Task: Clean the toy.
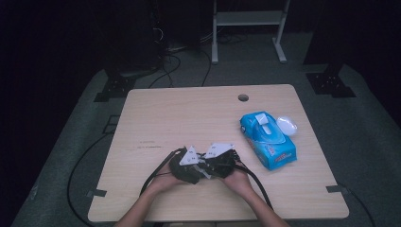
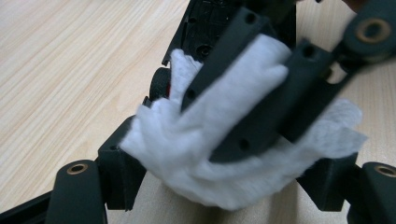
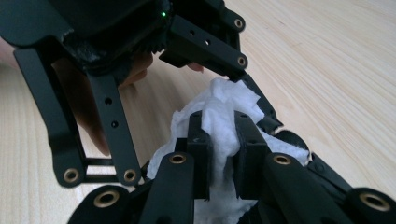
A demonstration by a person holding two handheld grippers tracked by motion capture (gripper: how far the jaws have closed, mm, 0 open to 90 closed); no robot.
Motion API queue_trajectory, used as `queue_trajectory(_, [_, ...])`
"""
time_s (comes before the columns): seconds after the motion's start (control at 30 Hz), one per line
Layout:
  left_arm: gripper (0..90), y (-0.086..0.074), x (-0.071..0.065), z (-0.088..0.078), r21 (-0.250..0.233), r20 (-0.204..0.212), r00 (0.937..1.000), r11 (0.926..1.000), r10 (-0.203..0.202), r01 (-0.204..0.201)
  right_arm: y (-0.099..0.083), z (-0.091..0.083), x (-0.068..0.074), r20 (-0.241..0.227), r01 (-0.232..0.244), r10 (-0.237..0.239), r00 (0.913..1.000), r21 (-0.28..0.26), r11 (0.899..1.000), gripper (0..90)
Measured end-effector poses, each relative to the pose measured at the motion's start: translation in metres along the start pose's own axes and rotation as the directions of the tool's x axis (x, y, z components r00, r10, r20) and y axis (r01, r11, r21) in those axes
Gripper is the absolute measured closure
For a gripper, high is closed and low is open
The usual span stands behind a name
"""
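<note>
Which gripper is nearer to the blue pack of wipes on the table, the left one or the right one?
Right. The right gripper is just left of the blue wipes pack, apart from it. The left gripper is beyond it, farther from the pack.

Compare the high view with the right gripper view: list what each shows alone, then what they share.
High view alone: the blue wipes pack with a white lid beside it, a hole in the table, the floor cables. Right gripper view alone: a white wipe pinched between the right gripper fingers, with the left gripper close in front. Shared: both grippers meeting over the wooden table.
</note>
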State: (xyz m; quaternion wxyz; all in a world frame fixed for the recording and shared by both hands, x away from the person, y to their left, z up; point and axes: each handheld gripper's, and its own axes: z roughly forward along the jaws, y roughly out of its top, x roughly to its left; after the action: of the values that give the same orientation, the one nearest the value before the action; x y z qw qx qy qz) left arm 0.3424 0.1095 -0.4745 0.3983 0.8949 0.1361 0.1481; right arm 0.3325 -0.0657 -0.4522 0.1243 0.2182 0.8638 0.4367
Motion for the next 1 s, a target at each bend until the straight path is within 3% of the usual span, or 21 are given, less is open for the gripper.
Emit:
queue_trajectory(0.1, [26.5, 0.001, 0.000, -0.001, -0.008, 0.000, 1.0000, 1.0000, -0.004, 0.004, 0.000, -0.004, -0.006, 0.032, -0.011, 0.012, 0.9994, -0.002, 1.000, 78.5])
queue_trajectory(0.13, [26.5, 0.001, 0.001, -0.001, -0.006, -0.002, 1.0000, 1.0000, 0.002, -0.002, -0.002, -0.008, -0.015, 0.078, -0.044, 0.045, 0.9960, -0.007, 0.999, 78.5])
queue_trajectory(0.17, [26.5, 0.001, 0.001, -0.001, -0.008, -0.002, 1.0000, 1.0000, 0.001, -0.001, -0.002, -0.009, -0.019, 0.086, -0.057, 0.058, 0.9946, -0.009, 0.998, 78.6])
queue_trajectory(0.27, [29.1, 0.001, 0.002, -0.003, -0.019, -0.008, 0.9999, 0.9998, -0.009, 0.008, -0.002, -0.008, -0.018, 0.096, -0.064, 0.064, 0.9933, -0.010, 0.998, 78.8])
queue_trajectory(0.4, [37.1, 0.000, 0.002, -0.002, -0.017, 0.001, 0.9999, 0.9998, -0.012, 0.012, 0.004, 0.002, -0.007, 0.061, -0.036, 0.036, 0.9975, -0.003, 0.999, 78.8])
queue_trajectory(0.5, [37.0, -0.002, 0.003, -0.002, -0.019, 0.003, 0.9999, 0.9998, -0.010, 0.010, 0.003, 0.004, -0.010, 0.059, -0.043, 0.042, 0.9973, 0.011, 0.999, 78.7])
queue_trajectory(0.63, [33.0, -0.001, 0.003, -0.001, -0.019, -0.001, 0.9999, 0.9997, -0.016, 0.016, -0.001, -0.018, -0.024, 0.112, -0.073, 0.075, 0.9909, -0.021, 0.997, 78.7])
queue_trajectory(0.8, [30.1, -0.001, 0.003, 0.000, -0.019, -0.001, 0.9999, 0.9997, -0.015, 0.015, -0.008, -0.034, -0.036, 0.171, -0.094, 0.093, 0.9810, -0.002, 0.996, 78.7])
queue_trajectory(0.9, [29.1, 0.000, 0.003, 0.000, -0.021, 0.006, 0.9998, 0.9996, -0.017, 0.017, -0.020, -0.033, -0.037, 0.173, -0.106, 0.097, 0.9801, 0.040, 0.994, 78.6])
queue_trajectory(1.0, [27.1, 0.000, 0.002, 0.002, -0.015, 0.005, 0.9998, 0.9997, -0.020, 0.020, -0.022, -0.031, -0.036, 0.175, -0.096, 0.089, 0.9805, 0.030, 0.995, 78.6])
